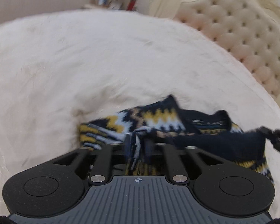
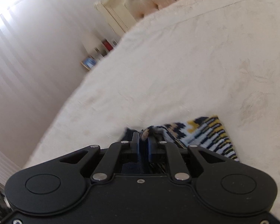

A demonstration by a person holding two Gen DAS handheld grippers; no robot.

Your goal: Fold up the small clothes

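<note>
A small knitted garment (image 1: 158,120) in navy, mustard, white and tan zigzags lies bunched on the cream bedspread (image 1: 84,65). My left gripper (image 1: 138,140) is shut on a fold of it, with cloth bunched between the fingers. The garment's navy part stretches right toward the other gripper at the frame's right edge. In the right wrist view my right gripper (image 2: 144,140) is shut on the garment's dark edge, and its patterned part (image 2: 211,136) trails off to the right on the bedspread (image 2: 177,65).
A tufted cream headboard (image 1: 242,37) stands at the far end of the bed. A low shelf with books and a picture frame (image 2: 100,54) stands against the wall beyond the bed's edge.
</note>
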